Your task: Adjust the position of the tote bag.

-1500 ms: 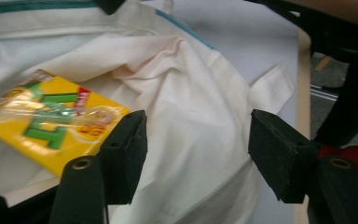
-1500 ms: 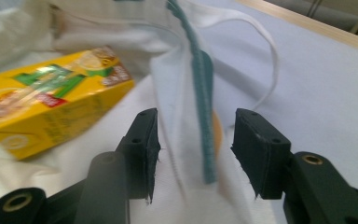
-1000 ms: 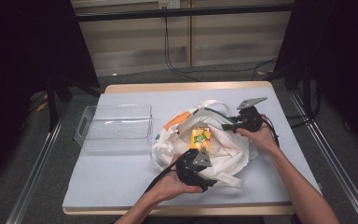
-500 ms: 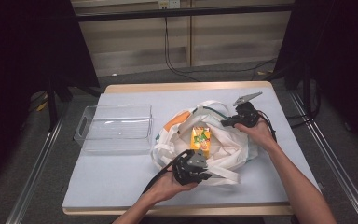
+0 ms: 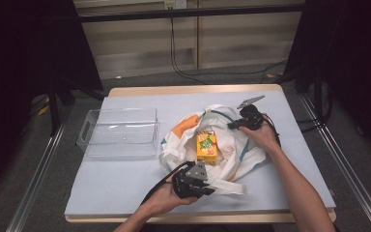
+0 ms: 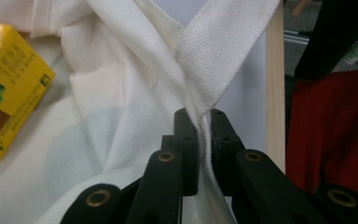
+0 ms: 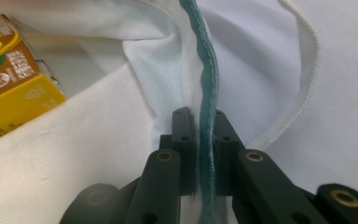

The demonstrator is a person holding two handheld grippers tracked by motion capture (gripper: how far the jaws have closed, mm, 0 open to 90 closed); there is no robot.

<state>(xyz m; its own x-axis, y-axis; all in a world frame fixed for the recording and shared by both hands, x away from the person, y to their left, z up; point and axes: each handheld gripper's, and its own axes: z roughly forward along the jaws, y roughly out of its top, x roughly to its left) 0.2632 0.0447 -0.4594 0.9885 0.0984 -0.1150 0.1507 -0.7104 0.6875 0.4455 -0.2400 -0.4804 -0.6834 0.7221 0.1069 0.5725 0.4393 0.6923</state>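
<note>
White cloth bag (image 5: 207, 145) lies crumpled mid-worktop (image 5: 125, 188), mouth spread. Left gripper (image 5: 207, 189) at the bag's near edge: fingers (image 6: 186, 144) just closed, pinched tight on a fold of white fabric, one strap (image 6: 223, 42) running up and away from them. Right gripper (image 5: 233, 124) at the far right rim: fingers (image 7: 184, 140) just closed too, clamped on the teal-piped hem (image 7: 207, 84). Yellow juice carton (image 5: 206, 147) sits on the bag's cloth between the two grippers, apart from both. Clear plastic bin (image 5: 118, 133) stands just left of the bag, not touching either gripper. Loose white handle (image 7: 303, 79) loops on the worktop beside the right gripper. Red cloth (image 6: 331, 135) sits off the worktop edge in the left gripper view.
</note>
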